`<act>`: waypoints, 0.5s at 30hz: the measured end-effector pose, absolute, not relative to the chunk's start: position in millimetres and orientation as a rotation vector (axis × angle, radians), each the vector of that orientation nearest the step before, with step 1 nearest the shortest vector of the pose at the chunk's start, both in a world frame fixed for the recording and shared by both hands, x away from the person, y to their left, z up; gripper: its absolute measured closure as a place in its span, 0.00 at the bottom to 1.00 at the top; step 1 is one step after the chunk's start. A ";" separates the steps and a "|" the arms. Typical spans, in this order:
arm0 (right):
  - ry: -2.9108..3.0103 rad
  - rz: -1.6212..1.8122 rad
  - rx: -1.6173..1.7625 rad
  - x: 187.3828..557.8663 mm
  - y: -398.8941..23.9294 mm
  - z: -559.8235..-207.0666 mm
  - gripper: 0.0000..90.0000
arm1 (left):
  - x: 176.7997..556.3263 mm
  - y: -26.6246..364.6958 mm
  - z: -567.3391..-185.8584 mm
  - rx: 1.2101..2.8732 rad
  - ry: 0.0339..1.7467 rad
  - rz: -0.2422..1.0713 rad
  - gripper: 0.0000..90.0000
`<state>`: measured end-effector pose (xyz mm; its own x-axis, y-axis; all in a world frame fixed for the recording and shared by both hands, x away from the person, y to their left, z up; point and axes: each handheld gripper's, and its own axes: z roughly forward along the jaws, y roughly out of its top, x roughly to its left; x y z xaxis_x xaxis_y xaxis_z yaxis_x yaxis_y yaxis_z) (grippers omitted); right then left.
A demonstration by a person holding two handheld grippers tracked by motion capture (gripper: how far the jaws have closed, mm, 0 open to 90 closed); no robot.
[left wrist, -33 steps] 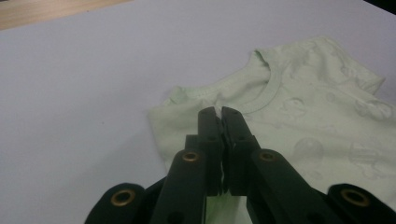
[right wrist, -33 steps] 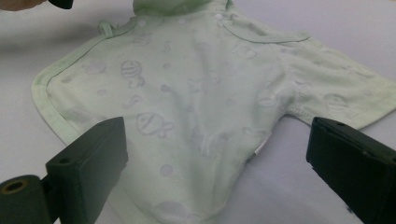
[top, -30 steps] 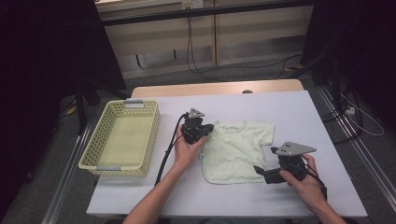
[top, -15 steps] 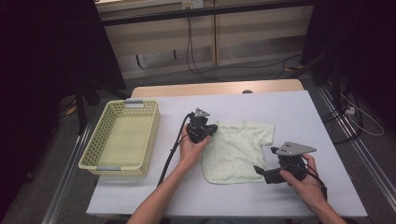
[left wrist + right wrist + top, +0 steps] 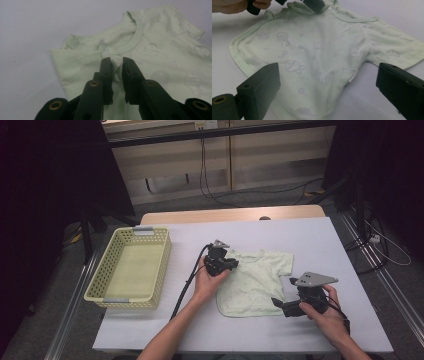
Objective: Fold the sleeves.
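Desk (image 5: 350, 320) under a white cover carries everything; the pale green baby shirt (image 5: 255, 280) lies flat at its middle and serves as landmark. Left of the shirt, well apart, sits a cream basket (image 5: 107, 270). At the shirt's lower right corner the right gripper (image 5: 280, 304) waits with jaws spread wide around the hem, touching nothing. At the shirt's left shoulder the left gripper (image 5: 117, 62) has just been opening, a narrow gap now showing over the fabric: probably a fold laid down and released.

Pale green shirt (image 5: 255, 282) between two claws
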<state>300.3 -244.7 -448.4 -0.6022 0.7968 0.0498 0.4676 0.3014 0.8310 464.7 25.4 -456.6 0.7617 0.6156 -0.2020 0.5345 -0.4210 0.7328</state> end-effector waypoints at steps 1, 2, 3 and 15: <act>2.202 1.215 1.133 300.2 -244.6 -448.4 0.06 | 463.6 25.5 -455.9 2.119 0.847 0.125 0.84; 2.202 1.214 1.133 300.3 -244.8 -448.3 0.06 | 462.1 25.7 -454.4 2.130 0.837 0.136 0.83; 2.202 1.216 1.132 300.3 -245.0 -448.3 0.06 | 460.8 26.6 -452.4 2.136 0.834 0.148 0.82; 2.197 1.214 1.136 299.6 -245.3 -447.9 0.06 | 450.6 57.9 -436.3 2.118 0.848 0.216 0.67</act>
